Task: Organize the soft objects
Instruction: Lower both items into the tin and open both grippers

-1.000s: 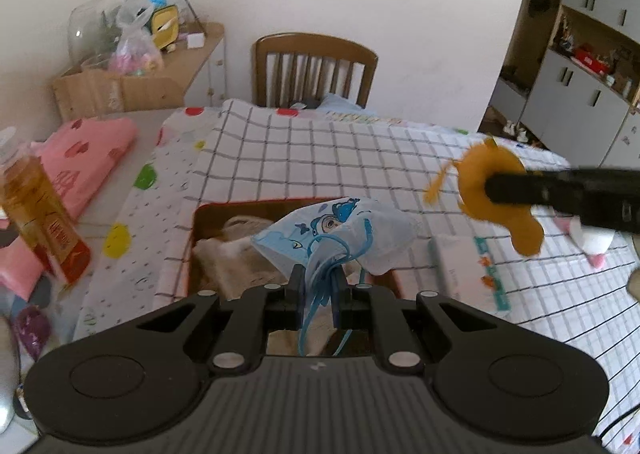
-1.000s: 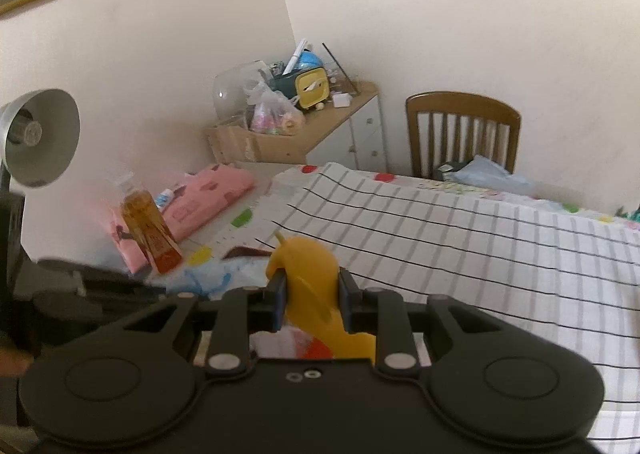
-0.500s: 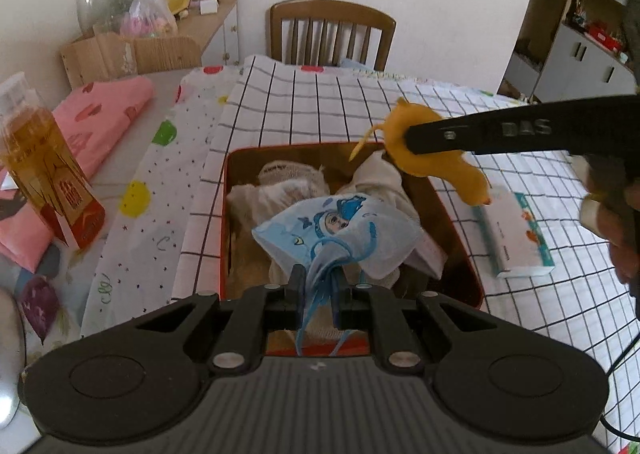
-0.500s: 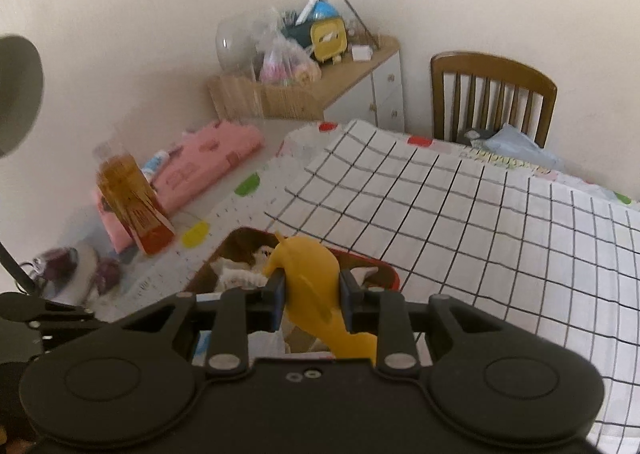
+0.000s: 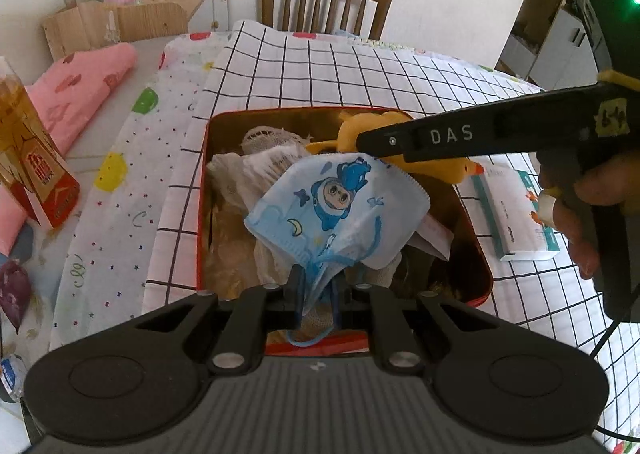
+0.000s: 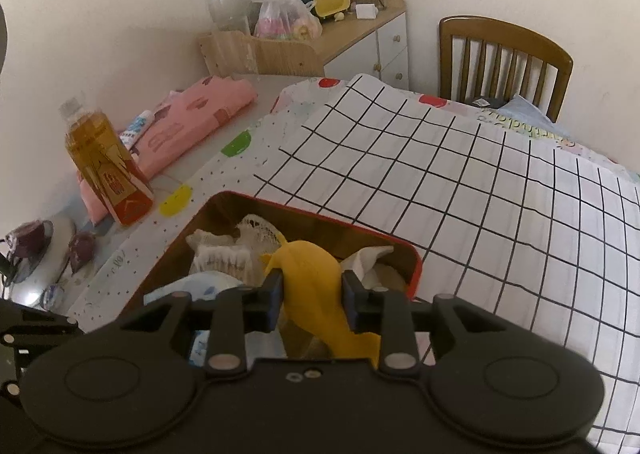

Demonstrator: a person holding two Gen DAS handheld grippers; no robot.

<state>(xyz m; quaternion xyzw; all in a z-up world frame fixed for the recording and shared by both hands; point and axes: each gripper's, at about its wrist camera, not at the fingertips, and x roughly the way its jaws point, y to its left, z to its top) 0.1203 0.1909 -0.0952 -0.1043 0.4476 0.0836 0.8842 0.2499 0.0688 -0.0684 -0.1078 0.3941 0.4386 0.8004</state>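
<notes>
Two claws work over one tabletop [image 5: 360, 69] covered by a white cloth with a black grid. At 6 o'clock on that cloth sits a rectangular red tin box with rounded corners [image 5: 482, 274], its inside already holding crumpled white and cream fabric pieces [image 5: 256, 165]. At 9 o'clock from the box a folded pink patterned cloth [image 5: 80, 81] lies on the tabletop, with an amber drink bottle bearing a red label [image 5: 32, 173] standing just in front of it. At 3 o'clock, just beside the box, rests a white and teal tissue packet [image 5: 516, 213]. The left claw [image 5: 316, 286] is pinching the lower edge and ear loops of a light blue child's face mask with a cartoon print [image 5: 340, 209], which hangs above the middle of the box. The right claw [image 6: 310, 294] is pressed onto a yellow soft duck toy [image 6: 312, 274], held over the far right part of the box, its orange beak pointing toward 3 o'clock in the left wrist view.
</notes>
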